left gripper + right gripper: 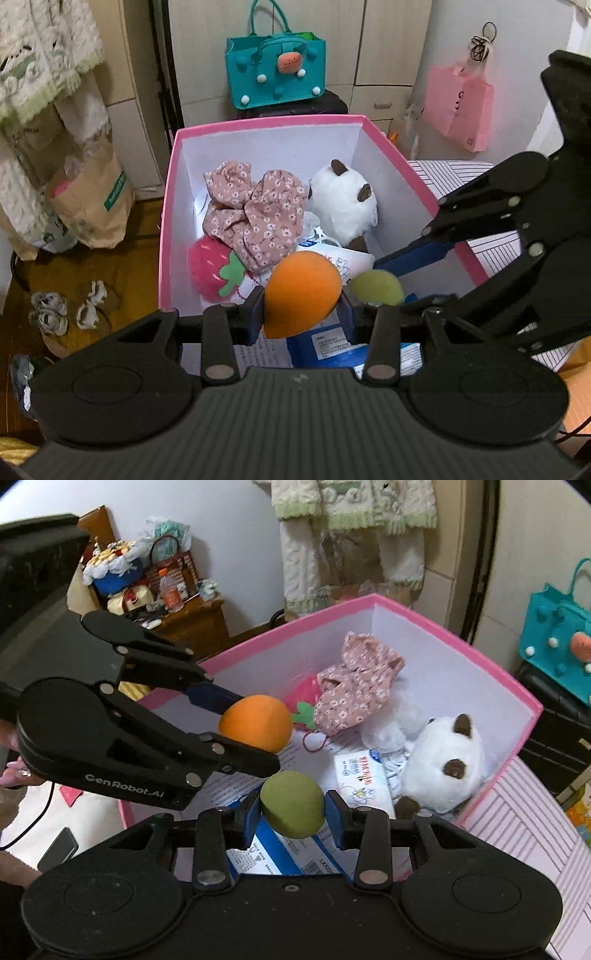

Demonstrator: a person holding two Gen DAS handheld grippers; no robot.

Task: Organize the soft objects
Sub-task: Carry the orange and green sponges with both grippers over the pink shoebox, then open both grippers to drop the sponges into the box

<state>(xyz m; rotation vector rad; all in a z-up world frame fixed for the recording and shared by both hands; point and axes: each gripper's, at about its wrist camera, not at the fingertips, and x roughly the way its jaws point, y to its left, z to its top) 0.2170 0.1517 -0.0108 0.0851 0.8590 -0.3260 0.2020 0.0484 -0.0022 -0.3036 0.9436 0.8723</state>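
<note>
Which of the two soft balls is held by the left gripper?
The orange ball, clamped in the left gripper. The green ball is in the right gripper.

Matt orange foam egg (pixel 301 293), plush cat (pixel 343 205)

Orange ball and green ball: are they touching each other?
Apart. The left wrist view shows the orange ball in the left tongs and the green ball separated by a blue finger pad.

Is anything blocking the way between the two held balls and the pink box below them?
Nothing visible. The orange ball and green ball hang over the open pink box; only the items already inside lie underneath.
</note>
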